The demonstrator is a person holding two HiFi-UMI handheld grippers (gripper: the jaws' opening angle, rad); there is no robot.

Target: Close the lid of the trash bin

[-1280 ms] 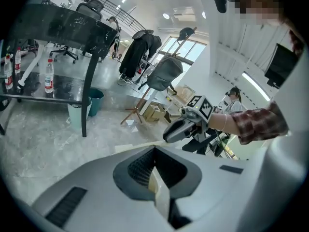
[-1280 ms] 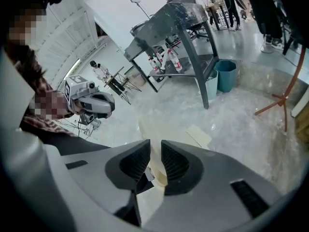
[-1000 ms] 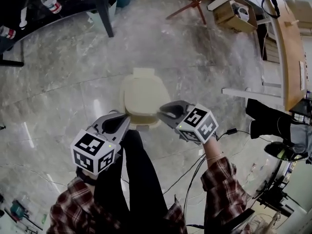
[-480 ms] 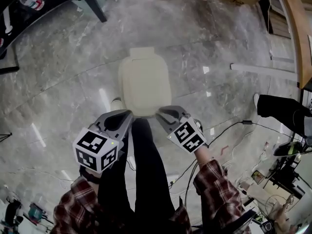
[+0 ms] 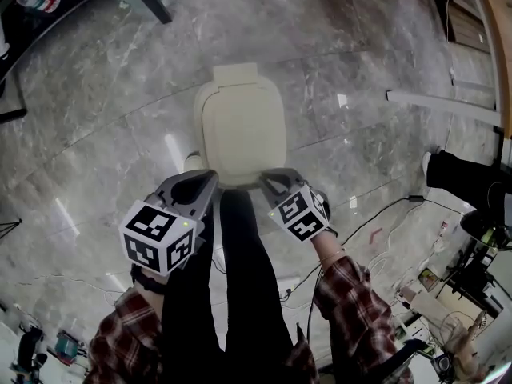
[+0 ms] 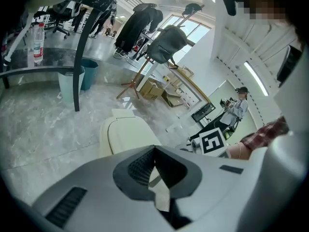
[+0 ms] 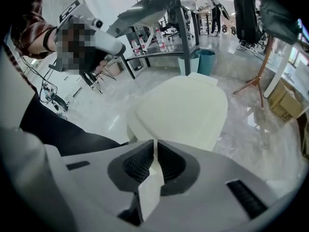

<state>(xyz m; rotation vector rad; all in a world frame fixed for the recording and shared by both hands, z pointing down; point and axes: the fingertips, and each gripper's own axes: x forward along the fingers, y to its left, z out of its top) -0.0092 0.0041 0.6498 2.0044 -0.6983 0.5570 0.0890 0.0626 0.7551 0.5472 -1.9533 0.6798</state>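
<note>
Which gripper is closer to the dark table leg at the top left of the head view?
Left. The left gripper is at the near left corner of the trash bin, toward the table leg; the right gripper is farther right.

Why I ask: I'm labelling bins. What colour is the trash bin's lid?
The lid is plain cream, unpatterned; it shows best in the head view.

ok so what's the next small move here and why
Probably ease the left hand-held gripper and right hand-held gripper back from the trash bin. Its lid looks flat and shut, and both sets of jaws are together on nothing, near its front rim.
</note>
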